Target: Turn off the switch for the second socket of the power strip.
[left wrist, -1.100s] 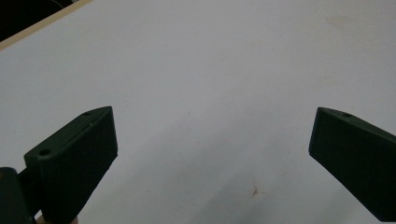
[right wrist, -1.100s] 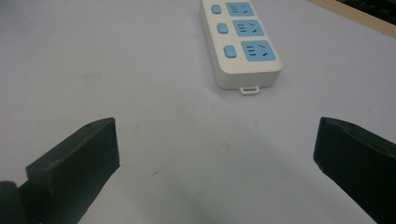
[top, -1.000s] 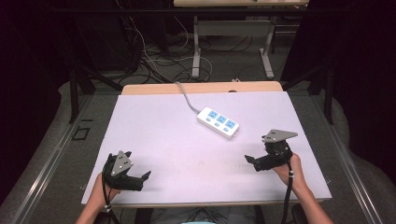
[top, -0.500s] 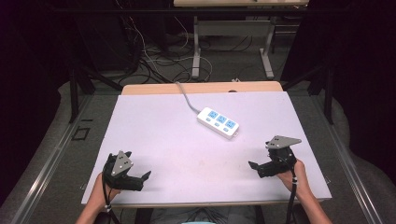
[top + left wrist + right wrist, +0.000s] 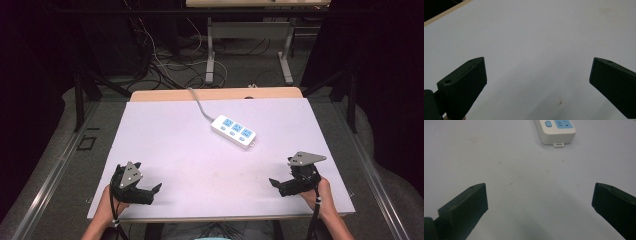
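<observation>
Right tool [image 5: 278, 185] has dropped back toward the near desk [image 5: 170, 145] edge, jaws wide, empty. Left tool [image 5: 156, 192] unmoved, wide open, empty. Power strip [image 5: 233, 131] lies mid-desk, untouched; reach probably hasn't started.

Power strip [image 5: 555, 130]: right gripper view cuts its far end off at the top edge, one blue button and part of one socket panel visible. Socket markings on the strip too small to read from the high view. Its grey cord [image 5: 199, 103] runs off the table's [image 5: 165, 150] far edge, and the plug end is lost among the floor cables beyond the strip. Both forearms cut by the bottom edge.
</observation>
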Demonstrator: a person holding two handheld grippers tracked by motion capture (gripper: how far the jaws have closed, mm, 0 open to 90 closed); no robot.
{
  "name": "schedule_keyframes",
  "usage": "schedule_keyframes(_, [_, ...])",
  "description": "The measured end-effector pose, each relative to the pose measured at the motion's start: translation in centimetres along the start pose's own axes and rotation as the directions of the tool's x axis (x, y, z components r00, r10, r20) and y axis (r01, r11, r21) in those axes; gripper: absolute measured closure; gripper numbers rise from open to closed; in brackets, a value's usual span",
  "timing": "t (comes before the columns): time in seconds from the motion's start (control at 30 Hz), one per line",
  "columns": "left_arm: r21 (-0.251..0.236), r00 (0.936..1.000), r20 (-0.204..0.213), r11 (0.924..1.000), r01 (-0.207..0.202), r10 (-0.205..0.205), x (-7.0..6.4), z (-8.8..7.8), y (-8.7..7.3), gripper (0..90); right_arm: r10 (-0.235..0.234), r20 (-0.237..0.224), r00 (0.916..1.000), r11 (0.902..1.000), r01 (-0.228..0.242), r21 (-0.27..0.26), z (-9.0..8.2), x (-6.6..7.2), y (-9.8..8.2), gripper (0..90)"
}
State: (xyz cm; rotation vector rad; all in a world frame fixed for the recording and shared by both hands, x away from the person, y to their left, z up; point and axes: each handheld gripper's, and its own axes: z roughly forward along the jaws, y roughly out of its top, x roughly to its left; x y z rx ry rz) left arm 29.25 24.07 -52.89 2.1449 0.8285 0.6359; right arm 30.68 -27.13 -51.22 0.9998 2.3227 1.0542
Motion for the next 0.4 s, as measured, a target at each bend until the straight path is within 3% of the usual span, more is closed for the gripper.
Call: schedule_keyframes(0.4, [0.002, 1.0000, -0.001, 1.0000, -0.002, 0.002, 0.03, 0.01, 0.01, 1.0, -0.003, -0.004, 1.0000, 0.9999, 0.003, 0.010, -0.16, 0.13, -0.54, 0.0])
